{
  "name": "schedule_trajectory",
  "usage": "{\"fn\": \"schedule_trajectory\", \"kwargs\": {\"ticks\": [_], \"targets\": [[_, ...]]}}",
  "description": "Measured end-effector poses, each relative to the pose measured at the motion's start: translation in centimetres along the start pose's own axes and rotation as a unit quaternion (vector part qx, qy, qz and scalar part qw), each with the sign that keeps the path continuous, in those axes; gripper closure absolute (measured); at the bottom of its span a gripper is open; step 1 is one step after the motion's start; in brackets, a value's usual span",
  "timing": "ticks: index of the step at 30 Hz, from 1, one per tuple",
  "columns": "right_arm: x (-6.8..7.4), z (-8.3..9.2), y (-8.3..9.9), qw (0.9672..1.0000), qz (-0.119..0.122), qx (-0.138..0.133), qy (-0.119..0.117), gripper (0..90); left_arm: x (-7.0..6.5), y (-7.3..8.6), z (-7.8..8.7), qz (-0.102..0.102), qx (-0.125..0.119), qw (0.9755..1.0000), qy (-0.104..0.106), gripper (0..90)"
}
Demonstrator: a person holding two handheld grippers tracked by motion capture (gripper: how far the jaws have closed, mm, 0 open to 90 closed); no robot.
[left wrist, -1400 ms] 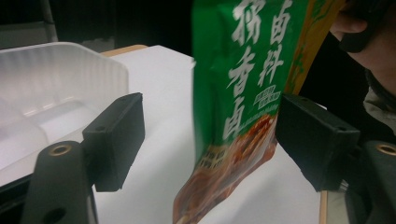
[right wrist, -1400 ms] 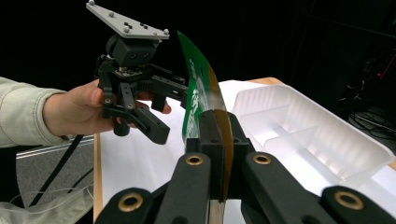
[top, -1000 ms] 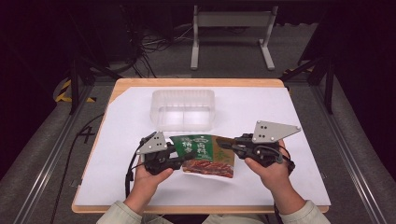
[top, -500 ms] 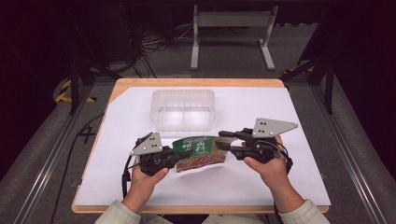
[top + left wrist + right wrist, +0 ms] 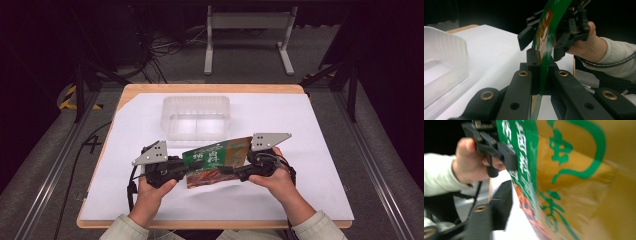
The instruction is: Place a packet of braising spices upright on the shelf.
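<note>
A green and yellow snack packet (image 5: 216,159) with red at its lower edge hangs above the white table cover, held between both grippers. My left gripper (image 5: 187,169) is shut on the packet's left edge; in the left gripper view the thin green edge (image 5: 541,75) runs straight up between its closed jaws. My right gripper (image 5: 226,171) grips the packet's lower right part from the other side, its jaws flanking the packet (image 5: 546,37). In the right gripper view the packet (image 5: 574,182) is very close and blurred, with the left gripper (image 5: 496,147) behind it.
A clear plastic tub (image 5: 196,117) stands just beyond the packet, toward the table's middle back, and shows at the left in the left gripper view (image 5: 441,62). The white sheet (image 5: 320,150) covers the wooden table, with bare room to both sides.
The packet has risen off the table and tipped up, its right end now higher and nearer the tub. Both grippers moved closer together, still holding it.
</note>
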State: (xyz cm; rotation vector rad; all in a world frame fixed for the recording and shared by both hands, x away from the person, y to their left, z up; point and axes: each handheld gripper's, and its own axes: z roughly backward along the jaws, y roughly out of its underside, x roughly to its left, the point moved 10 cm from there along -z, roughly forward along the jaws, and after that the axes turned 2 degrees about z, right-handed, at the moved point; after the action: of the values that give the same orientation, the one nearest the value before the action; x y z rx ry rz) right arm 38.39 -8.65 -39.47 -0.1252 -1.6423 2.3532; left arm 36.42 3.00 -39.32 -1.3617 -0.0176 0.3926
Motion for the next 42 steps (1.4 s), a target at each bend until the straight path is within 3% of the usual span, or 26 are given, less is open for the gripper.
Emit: {"fn": "schedule_trajectory", "kwargs": {"ticks": [5,9,13,17,22,26,30,35,38,42], "targets": [[-0.2,0.1,0.2,0.9994,0.032,0.002,0.012,56.9,-0.1,0.0,-0.1,0.004,-0.002,1.0,0.004,88.5],[0.0,-0.4,1.0,0.9953,0.081,0.045,0.029,66.7,0.0,0.1,-0.2,0.0,0.003,1.0,0.001,88.3],[0.6,-0.7,1.0,0.9933,0.096,0.057,0.03,80.2,0.1,0.1,-0.1,0.006,0.0,1.0,-0.002,88.1],[0.8,-0.5,1.0,0.9939,0.089,0.061,0.024,89.0,0.1,0.1,-0.2,0.003,-0.001,1.0,-0.001,87.6],[0.9,-0.4,0.9,0.9938,0.086,0.066,0.024,90.0,0.3,-0.1,-0.1,0.004,-0.005,0.9999,-0.011,79.6],[0.7,-0.4,0.9,0.994,0.077,0.073,0.026,90.0,1.1,-0.1,0.5,0.01,-0.001,0.9989,-0.045,57.0],[0.2,-0.1,0.6,0.9941,0.071,0.074,0.035,90.0,1.8,0.5,1.3,0.003,0.016,0.9971,-0.074,47.1],[-0.6,0.1,-0.3,0.9945,0.065,0.066,0.049,90.0,2.4,1.7,2.2,-0.011,0.041,0.9935,-0.105,42.4],[-1.4,0.3,-1.0,0.9943,0.061,0.062,0.061,90.0,2.9,2.2,2.9,-0.014,0.039,0.9921,-0.119,39.7],[-2.5,0.5,-1.9,0.9943,0.049,0.058,0.075,90.0,3.7,3.0,3.9,0.0,0.033,0.9901,-0.136,38.8]]}}
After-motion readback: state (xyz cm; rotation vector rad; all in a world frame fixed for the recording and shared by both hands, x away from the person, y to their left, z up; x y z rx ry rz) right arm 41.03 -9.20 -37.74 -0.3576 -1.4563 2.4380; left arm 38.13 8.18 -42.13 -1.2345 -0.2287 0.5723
